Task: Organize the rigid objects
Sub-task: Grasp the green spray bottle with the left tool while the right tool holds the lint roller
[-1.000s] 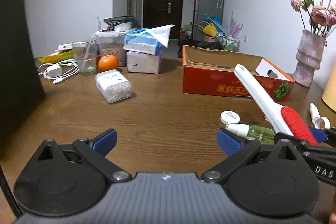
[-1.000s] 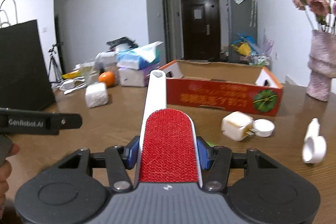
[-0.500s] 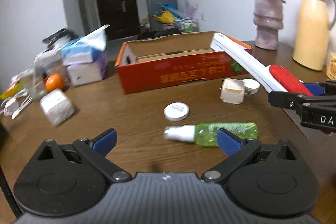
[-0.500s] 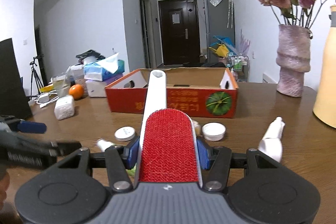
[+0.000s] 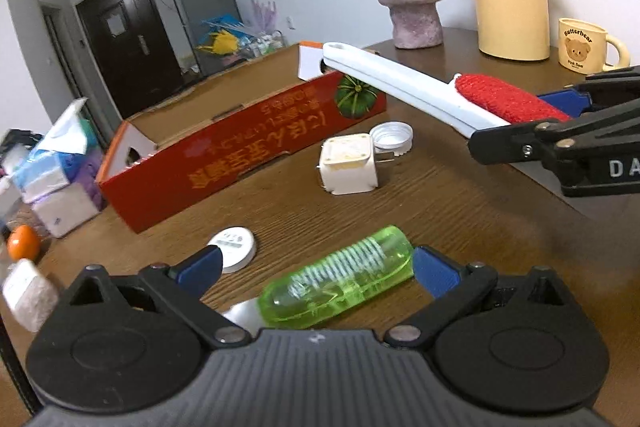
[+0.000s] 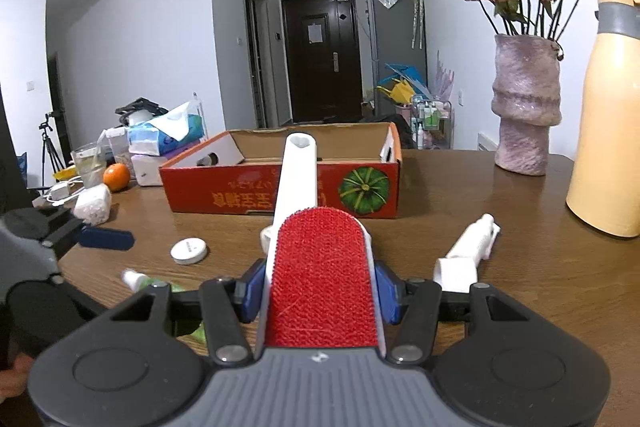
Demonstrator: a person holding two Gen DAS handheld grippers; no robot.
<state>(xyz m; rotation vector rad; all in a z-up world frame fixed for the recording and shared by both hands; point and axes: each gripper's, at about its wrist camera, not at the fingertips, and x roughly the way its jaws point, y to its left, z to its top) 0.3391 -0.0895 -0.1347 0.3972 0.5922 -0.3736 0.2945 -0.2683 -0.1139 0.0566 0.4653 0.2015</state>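
Note:
A green spray bottle (image 5: 340,283) lies on the wooden table between the fingers of my left gripper (image 5: 316,269), which stands open around it; the blue pads do not press on it. My right gripper (image 6: 320,291) is shut on a lint brush (image 6: 320,275) with a red head. The brush's white handle (image 6: 298,171) points at the red cardboard box (image 6: 280,187). In the left wrist view the lint brush (image 5: 508,99) comes in from the right, with its handle tip (image 5: 340,53) over the box (image 5: 240,155) corner. One blue finger (image 6: 106,239) of the left gripper shows at the left.
A round white lid (image 5: 236,249), a white plug cube (image 5: 348,165) and a ribbed cap (image 5: 392,139) lie before the box. A white pump part (image 6: 468,251) lies right. Vase (image 6: 524,115), yellow flask (image 6: 608,131) and mug (image 5: 584,45) stand far right; orange (image 6: 116,177) and tissue boxes (image 6: 164,137) far left.
My left gripper has swung right, rolled and come down, so the green bottle now lies between its open fingers. My right gripper has carried the brush across, nearer the box.

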